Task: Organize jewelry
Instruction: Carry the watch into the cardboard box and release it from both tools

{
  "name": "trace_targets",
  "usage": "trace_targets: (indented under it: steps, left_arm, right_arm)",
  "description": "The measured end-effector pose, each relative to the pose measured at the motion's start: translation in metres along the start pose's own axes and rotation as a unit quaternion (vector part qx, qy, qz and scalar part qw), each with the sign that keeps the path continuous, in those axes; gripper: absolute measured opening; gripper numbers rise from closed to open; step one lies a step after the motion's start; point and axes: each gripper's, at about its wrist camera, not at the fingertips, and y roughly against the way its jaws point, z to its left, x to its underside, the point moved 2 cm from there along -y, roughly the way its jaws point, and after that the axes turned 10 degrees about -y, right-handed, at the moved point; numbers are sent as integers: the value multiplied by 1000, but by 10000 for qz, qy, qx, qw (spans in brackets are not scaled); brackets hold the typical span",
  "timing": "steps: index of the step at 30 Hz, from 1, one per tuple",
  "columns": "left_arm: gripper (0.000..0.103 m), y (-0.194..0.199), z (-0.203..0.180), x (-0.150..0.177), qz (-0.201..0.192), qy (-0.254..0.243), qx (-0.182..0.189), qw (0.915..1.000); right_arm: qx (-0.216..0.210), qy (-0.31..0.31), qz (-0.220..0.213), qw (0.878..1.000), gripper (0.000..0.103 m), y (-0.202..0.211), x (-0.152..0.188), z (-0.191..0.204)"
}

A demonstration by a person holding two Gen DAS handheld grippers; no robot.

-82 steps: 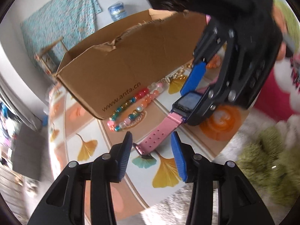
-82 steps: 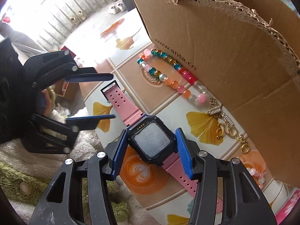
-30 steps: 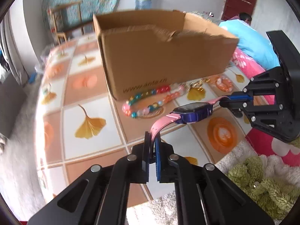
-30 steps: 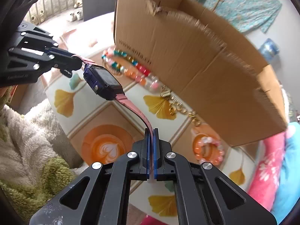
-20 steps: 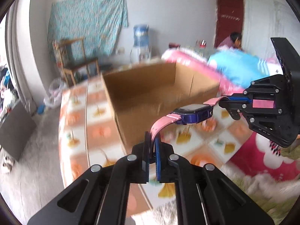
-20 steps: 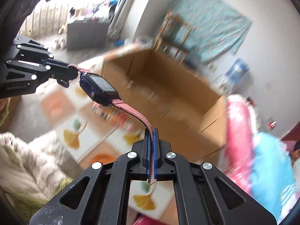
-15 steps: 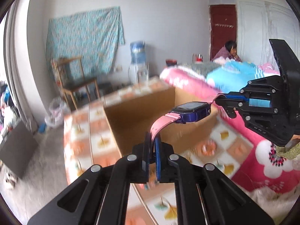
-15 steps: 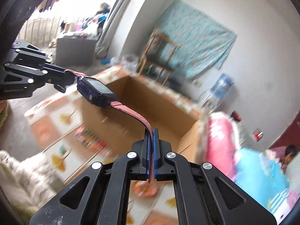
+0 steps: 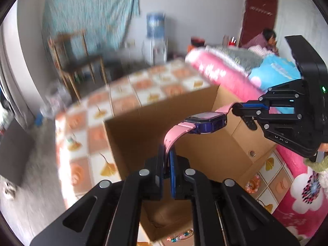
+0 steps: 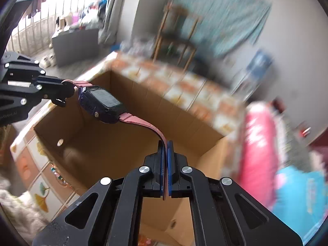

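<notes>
Cardboard box is the reference: open top, sitting on a tablecloth with orange squares and yellow leaves; the inside of the box looks bare in the right wrist view

Watch hangs in the air above the box opening, inside its walls, face up, stretched between the two tools by its pink strap

Left gripper: jaws closed tight on one strap end, pads nearly meeting with only the strap between. Right gripper: likewise clamped on the other strap end

Beads lie on the cloth just outside the box's near wall

Step in hand, as I judge it: place the watch into the box. To do it well:
- lower both tools together, keeping the watch level, until it is close to the box floor
- keep clear of the box walls on the way down
- let go with both at once, or one end first only when the watch body rests on the cardboard
- risk: an early one-sided release swings the heavy body into a wall
</notes>
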Motion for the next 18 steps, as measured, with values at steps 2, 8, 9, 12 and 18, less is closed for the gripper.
trace_targets:
  steps: [2,8,9,12,18]
  left_arm:
    - [5,-28,7,-7,426,-33,32,9991]
    - [5,-89,13,-14,1507,-398,170,9876]
    - [5,-98,15,-14,1683,-341,276,9848]
    - [5,-114,15,-17,1924,-450,240,9800]
    - [5,-122,27,-22,1890,-287,107,9815]
  right_arm:
    - [-246,-77,496,9984,1,-22,-7,-6]
    - [-689,-140,1768,9817,1,-85,-18,-13]
    - [-756,-163,1912,9785,1,-94,-18,-14]
    - [-865,-135,2423,9662,1,-121,-13,-13]
    - [-829,-356,2642,9602,15,-144,-12,-19]
